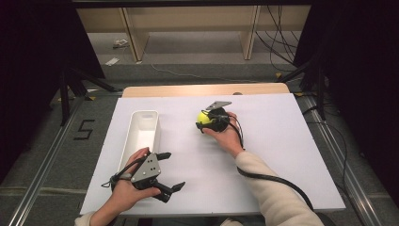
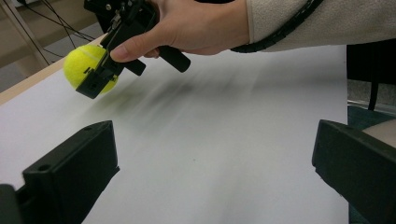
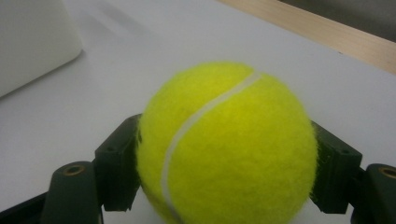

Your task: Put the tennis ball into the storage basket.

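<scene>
A yellow tennis ball (image 1: 204,117) is near the middle of the white board (image 1: 273,141), to the right of a long white bin (image 1: 143,129). My right gripper (image 1: 207,121) is shut on it. In the right gripper view the ball (image 3: 229,149) sits squeezed between both black jaws. Whether it rests on the board or hangs just above it, I cannot tell. My left gripper (image 1: 172,170) is open near the front edge, by the bin's near end, with nothing between its jaws. In the left gripper view the gripper (image 2: 212,172) faces bare board, with the ball (image 2: 84,63) and the right hand (image 2: 196,25) farther off.
The white bin (image 3: 32,42) looks empty and lies lengthwise on the board's left side. A strip of wooden table (image 1: 207,89) shows beyond the board's far edge. Black stands and cables are on the floor around the table.
</scene>
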`<state>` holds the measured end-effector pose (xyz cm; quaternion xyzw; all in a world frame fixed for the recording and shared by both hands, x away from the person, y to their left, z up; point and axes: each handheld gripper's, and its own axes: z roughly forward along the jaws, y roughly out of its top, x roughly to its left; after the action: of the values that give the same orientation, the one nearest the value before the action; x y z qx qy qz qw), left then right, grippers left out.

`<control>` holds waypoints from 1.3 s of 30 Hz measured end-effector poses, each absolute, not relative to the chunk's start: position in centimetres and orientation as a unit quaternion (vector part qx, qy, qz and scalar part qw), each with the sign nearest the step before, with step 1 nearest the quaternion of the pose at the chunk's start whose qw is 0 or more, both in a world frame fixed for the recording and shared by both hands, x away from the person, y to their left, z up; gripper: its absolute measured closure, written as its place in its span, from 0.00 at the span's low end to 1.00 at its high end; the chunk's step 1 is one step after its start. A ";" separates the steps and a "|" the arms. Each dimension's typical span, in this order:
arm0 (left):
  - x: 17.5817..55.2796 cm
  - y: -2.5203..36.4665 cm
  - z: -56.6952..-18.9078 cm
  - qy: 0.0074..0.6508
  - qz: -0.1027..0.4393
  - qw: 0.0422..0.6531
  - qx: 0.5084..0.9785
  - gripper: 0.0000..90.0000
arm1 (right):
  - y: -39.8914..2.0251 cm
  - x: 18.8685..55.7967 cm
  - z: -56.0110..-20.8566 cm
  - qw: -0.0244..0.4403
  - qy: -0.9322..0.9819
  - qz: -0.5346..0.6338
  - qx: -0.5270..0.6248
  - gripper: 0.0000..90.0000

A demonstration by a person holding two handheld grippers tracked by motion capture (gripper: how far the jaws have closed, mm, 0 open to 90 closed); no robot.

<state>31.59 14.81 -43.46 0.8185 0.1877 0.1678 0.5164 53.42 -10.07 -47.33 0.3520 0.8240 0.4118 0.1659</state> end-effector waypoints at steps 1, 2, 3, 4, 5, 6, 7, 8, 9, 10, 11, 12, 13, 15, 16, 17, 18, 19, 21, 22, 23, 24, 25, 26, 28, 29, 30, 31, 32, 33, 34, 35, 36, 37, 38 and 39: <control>31.6 14.8 -43.5 0.188 0.168 0.516 0.818 0.00 | -10.1 53.3 -47.2 0.166 0.824 0.414 0.351 0.29; 31.6 14.8 -43.5 0.188 0.168 0.516 0.819 0.00 | -10.1 53.3 -47.1 0.165 0.823 0.414 0.351 0.29; 31.6 14.8 -43.5 0.188 0.168 0.516 0.819 0.00 | -10.0 53.2 -47.0 0.168 0.824 0.416 0.347 0.29; 31.6 14.8 -43.5 0.187 0.168 0.516 0.819 0.00 | -10.0 53.2 -46.9 0.169 0.823 0.416 0.347 0.29; 31.6 14.8 -43.5 0.188 0.168 0.516 0.819 0.00 | -10.0 53.1 -46.7 0.167 0.823 0.418 0.347 0.29; 31.6 14.8 -43.5 0.188 0.168 0.516 0.819 0.00 | -10.0 53.0 -46.6 0.167 0.823 0.419 0.345 0.29; 31.6 14.8 -43.5 0.188 0.168 0.516 0.819 0.00 | -10.0 53.0 -46.6 0.169 0.823 0.420 0.343 0.29; 31.6 14.8 -43.5 0.188 0.168 0.516 0.819 0.00 | -9.9 52.9 -46.5 0.168 0.823 0.421 0.342 0.29; 31.6 14.8 -43.5 0.188 0.168 0.516 0.819 0.00 | -9.9 52.8 -46.4 0.168 0.823 0.421 0.343 0.29; 31.6 14.8 -43.5 0.188 0.167 0.517 0.818 0.00 | -9.9 52.8 -46.3 0.170 0.823 0.422 0.340 0.29; 31.6 14.8 -43.5 0.188 0.167 0.516 0.819 0.00 | -9.9 52.7 -46.2 0.167 0.823 0.423 0.341 0.29; 31.6 14.8 -43.5 0.187 0.168 0.516 0.819 0.00 | -9.9 52.6 -46.1 0.167 0.822 0.424 0.341 0.29; 31.6 14.8 -43.5 0.187 0.167 0.516 0.819 0.00 | -10.0 52.6 -46.0 0.168 0.822 0.425 0.339 0.29; 31.6 14.8 -43.5 0.187 0.168 0.516 0.819 0.00 | -9.9 52.5 -45.8 0.168 0.821 0.428 0.338 0.29; 31.6 14.8 -43.5 0.187 0.168 0.516 0.819 0.00 | -9.9 52.4 -45.7 0.170 0.820 0.430 0.336 0.29; 31.6 14.8 -43.5 0.187 0.168 0.516 0.819 0.00 | -9.9 52.3 -45.6 0.170 0.820 0.431 0.337 0.29; 31.6 14.8 -43.5 0.187 0.168 0.516 0.819 0.00 | -9.9 52.3 -45.5 0.170 0.819 0.432 0.337 0.29; 31.6 14.8 -43.5 0.187 0.168 0.516 0.819 0.00 | -9.9 52.2 -45.4 0.168 0.819 0.433 0.338 0.29; 31.6 14.8 -43.5 0.187 0.168 0.516 0.819 0.00 | -10.0 52.1 -45.2 0.170 0.817 0.436 0.336 0.29; 31.6 14.8 -43.5 0.187 0.168 0.516 0.819 0.00 | -10.0 52.0 -45.1 0.170 0.815 0.438 0.338 0.29; 31.6 14.8 -43.5 0.187 0.168 0.516 0.819 0.00 | -10.1 51.9 -45.0 0.170 0.816 0.439 0.336 0.29; 31.6 14.8 -43.5 0.187 0.168 0.516 0.819 0.00 | -10.1 51.9 -44.9 0.170 0.816 0.440 0.335 0.29; 31.6 14.8 -43.5 0.187 0.168 0.516 0.819 0.00 | -10.1 51.8 -44.8 0.170 0.815 0.442 0.334 0.29; 31.6 14.8 -43.5 0.187 0.168 0.516 0.819 0.00 | -10.1 51.7 -44.7 0.170 0.814 0.443 0.335 0.29; 31.6 14.8 -43.5 0.186 0.168 0.515 0.819 0.00 | -10.1 51.6 -44.6 0.171 0.815 0.445 0.331 0.29; 31.6 14.8 -43.5 0.186 0.168 0.516 0.819 0.00 | -10.1 51.5 -44.5 0.171 0.814 0.446 0.330 0.29; 31.6 14.8 -43.5 0.187 0.168 0.516 0.819 0.00 | -10.0 51.4 -44.4 0.170 0.814 0.447 0.331 0.29; 31.6 14.8 -43.4 0.187 0.169 0.516 0.819 0.00 | -10.0 51.4 -44.4 0.170 0.814 0.448 0.329 0.29; 31.6 14.8 -43.4 0.187 0.169 0.516 0.819 0.00 | -10.0 51.3 -44.3 0.170 0.813 0.450 0.328 0.29; 31.6 14.8 -43.5 0.187 0.168 0.516 0.819 0.00 | -9.9 51.3 -44.2 0.170 0.813 0.450 0.327 0.29; 31.6 14.8 -43.5 0.187 0.168 0.516 0.819 0.00 | -9.9 51.2 -44.1 0.171 0.813 0.452 0.325 0.29; 31.6 14.8 -43.5 0.187 0.168 0.516 0.819 0.00 | -9.9 51.1 -44.1 0.172 0.812 0.454 0.325 0.29; 31.6 14.8 -43.5 0.187 0.168 0.516 0.819 0.00 | -9.9 51.0 -44.0 0.171 0.811 0.455 0.325 0.29; 31.6 14.8 -43.5 0.187 0.168 0.516 0.819 0.00 | -9.8 51.0 -43.9 0.171 0.811 0.456 0.325 0.29; 31.6 14.8 -43.5 0.187 0.168 0.516 0.819 0.00 | -9.8 50.9 -43.8 0.171 0.811 0.457 0.324 0.29; 31.6 14.8 -43.4 0.187 0.168 0.516 0.819 0.00 | -9.8 50.9 -43.8 0.172 0.810 0.458 0.323 0.29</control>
<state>31.56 14.80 -43.45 0.8190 0.1866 0.1684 0.5159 50.87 -9.82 -43.80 0.3225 0.8103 0.4583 0.1715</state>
